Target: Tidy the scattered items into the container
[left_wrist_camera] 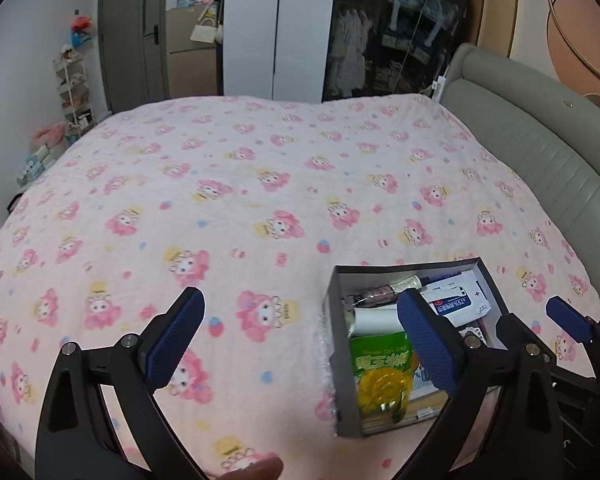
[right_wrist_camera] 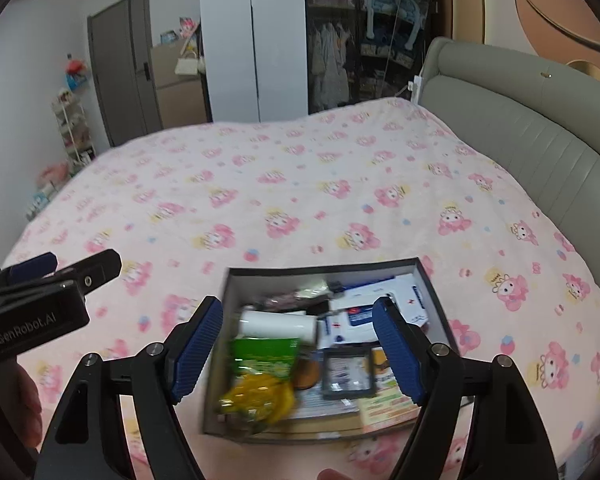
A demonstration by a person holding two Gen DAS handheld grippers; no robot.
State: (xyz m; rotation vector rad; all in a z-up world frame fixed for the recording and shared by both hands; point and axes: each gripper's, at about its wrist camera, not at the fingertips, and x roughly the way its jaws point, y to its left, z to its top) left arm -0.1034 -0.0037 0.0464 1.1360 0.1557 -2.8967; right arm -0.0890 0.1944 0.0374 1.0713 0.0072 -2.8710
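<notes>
Hovering wide open over the pink cartoon bedspread (left_wrist_camera: 260, 184), left gripper (left_wrist_camera: 300, 340), blue pads (left_wrist_camera: 172, 344) spread far apart with nothing between them. Sitting at about four o'clock in the left wrist view, grey box (left_wrist_camera: 342, 360), its near wall just beside the right-hand pad. Hanging directly above that same box (right_wrist_camera: 228, 344) in the right wrist view, right gripper (right_wrist_camera: 300, 352), also gaping wide, gripping nothing. Lying inside the box: green and yellow snack packet (right_wrist_camera: 260, 376), blurred; white roll (right_wrist_camera: 278, 324) just behind it toward twelve o'clock; white and blue packs (right_wrist_camera: 364, 312) at about one o'clock; a small dark-framed packet (right_wrist_camera: 348, 372) and printed cards at four o'clock. Showing at nine o'clock in the right wrist view, the left gripper's black body. Standing along the bed's right side, grey padded headboard (left_wrist_camera: 540, 144).
</notes>
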